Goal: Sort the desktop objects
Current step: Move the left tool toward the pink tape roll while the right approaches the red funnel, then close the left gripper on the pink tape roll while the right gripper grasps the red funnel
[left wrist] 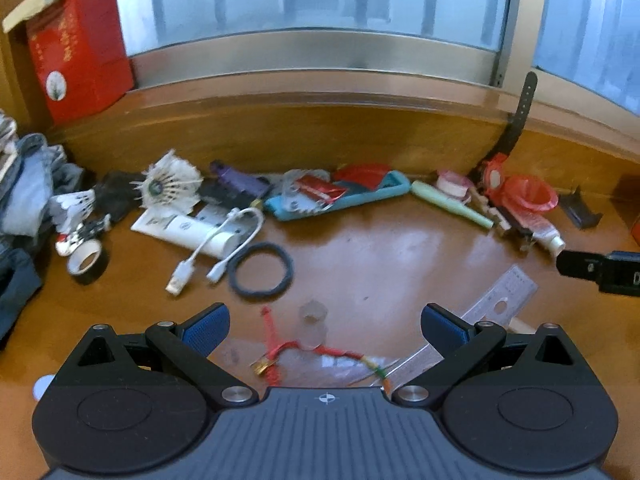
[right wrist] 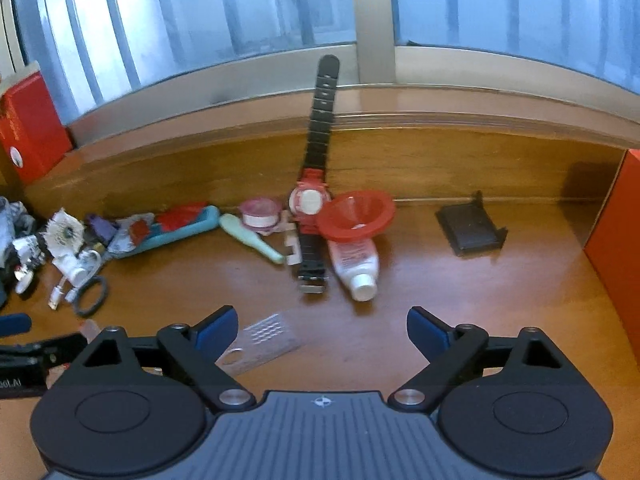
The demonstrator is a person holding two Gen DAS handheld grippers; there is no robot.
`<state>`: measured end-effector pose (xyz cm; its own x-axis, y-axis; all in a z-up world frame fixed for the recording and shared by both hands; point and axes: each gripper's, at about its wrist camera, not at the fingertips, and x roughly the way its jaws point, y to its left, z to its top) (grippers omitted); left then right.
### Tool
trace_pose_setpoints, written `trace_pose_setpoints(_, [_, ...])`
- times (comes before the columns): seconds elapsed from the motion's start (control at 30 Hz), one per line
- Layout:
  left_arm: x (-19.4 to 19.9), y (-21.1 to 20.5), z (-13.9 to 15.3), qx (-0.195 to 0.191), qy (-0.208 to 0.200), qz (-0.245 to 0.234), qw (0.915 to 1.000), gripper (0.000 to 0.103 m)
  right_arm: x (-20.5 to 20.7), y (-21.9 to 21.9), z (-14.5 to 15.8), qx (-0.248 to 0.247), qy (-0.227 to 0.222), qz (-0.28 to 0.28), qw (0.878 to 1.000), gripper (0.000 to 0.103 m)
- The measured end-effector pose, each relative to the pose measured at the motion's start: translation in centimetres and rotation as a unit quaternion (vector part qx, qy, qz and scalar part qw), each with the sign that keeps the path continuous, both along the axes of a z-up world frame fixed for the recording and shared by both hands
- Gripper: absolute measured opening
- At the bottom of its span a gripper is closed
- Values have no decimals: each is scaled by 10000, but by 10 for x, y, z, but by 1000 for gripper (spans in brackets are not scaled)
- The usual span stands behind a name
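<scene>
The brown desk (right wrist: 400,280) has its widest bare area in the right wrist view, from 12 to 2 o'clock of the right gripper (right wrist: 320,330), whose jaws stand wide with nothing between them. At 12 o'clock a white tube (right wrist: 356,264) and a red funnel (right wrist: 356,212) block the way; a black wallet (right wrist: 468,228) lies at 1 o'clock. At 11 o'clock a clear ruler (right wrist: 264,340) lies near the left fingertip. Before the left gripper (left wrist: 325,326) the middle is free, but a red string (left wrist: 280,344) lies between its open jaws and a black hair band (left wrist: 260,272) at 11 o'clock.
</scene>
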<state>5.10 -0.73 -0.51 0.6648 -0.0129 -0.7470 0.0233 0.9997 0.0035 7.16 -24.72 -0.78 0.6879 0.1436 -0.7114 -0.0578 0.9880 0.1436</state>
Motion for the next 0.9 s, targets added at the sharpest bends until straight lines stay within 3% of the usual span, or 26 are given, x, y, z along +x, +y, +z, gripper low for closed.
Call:
trace_pose_setpoints(0.33, [27, -43, 3, -81, -115, 95, 9999, 103, 41, -23, 0, -768, -312, 662, 9944, 93])
trace_pose_setpoints(0.7, [68, -65, -8, -367, -273, 83, 9989, 103, 90, -29, -27, -668, -737, 995, 9900, 91])
trace_pose_setpoints(0.9, [86, -75, -19, -207, -318, -179, 9991, 103, 101, -25, -38, -678, -999, 1235, 9850, 90])
